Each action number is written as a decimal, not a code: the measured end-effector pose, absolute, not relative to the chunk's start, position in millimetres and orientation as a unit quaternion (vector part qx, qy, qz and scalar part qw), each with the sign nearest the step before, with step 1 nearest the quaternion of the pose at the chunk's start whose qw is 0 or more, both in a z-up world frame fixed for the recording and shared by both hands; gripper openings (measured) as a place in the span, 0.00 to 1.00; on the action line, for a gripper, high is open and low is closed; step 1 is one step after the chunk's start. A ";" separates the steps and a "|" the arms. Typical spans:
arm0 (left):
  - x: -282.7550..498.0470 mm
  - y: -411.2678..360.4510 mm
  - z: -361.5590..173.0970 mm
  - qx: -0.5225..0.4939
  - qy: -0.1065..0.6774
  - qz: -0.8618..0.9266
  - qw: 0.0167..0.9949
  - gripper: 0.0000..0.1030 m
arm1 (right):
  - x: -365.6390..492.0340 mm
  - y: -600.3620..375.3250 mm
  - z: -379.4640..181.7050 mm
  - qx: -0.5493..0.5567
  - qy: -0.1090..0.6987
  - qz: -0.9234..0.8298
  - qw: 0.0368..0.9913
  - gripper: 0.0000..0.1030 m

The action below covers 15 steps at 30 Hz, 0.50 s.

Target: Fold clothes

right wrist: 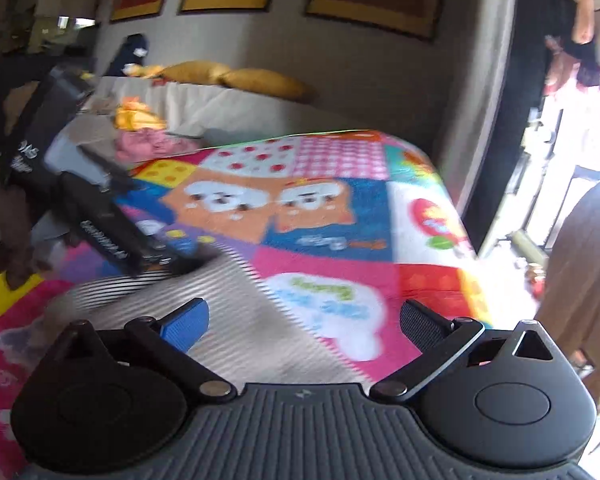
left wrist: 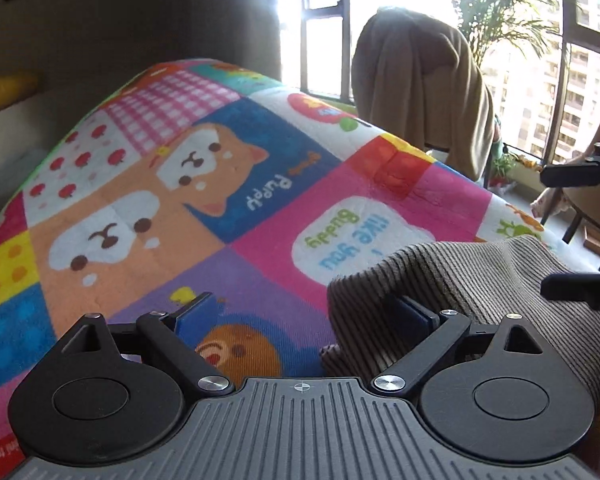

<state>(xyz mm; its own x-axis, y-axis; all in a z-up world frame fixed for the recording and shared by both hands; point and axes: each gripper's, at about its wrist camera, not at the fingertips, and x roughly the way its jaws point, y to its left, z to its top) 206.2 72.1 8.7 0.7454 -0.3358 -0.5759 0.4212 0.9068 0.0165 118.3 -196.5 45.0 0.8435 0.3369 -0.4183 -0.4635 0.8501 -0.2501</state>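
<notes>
Here the ribbed grey-brown garment (left wrist: 460,280) lies bunched on the cartoon patchwork blanket (left wrist: 180,184) that covers the surface, near the edge closest to the person. The left gripper (left wrist: 304,316) has its jaws spread wide and grips nothing, though its right pad sits against a raised fold of the fabric. The right gripper (right wrist: 304,324) also stands wide open and empty, hovering over the striped cloth (right wrist: 204,320); its view is smeared by motion blur.

The risk, as I judge it, is a poor pinch: closing on the thick fold instead of a single hem would drag several layers and spoil the fold. The blanket could also be caught along with the garment.
</notes>
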 end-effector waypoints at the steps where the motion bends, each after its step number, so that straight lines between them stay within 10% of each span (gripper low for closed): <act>1: 211.8 71.0 6.2 0.071 0.297 -0.202 0.931 0.94 | 122.8 -201.5 45.2 -0.176 0.181 0.192 0.948 0.99; 15: 124.6 147.4 24.2 -0.211 0.325 -0.281 0.878 0.94 | 159.2 -225.8 6.2 -0.143 0.253 0.176 0.941 0.99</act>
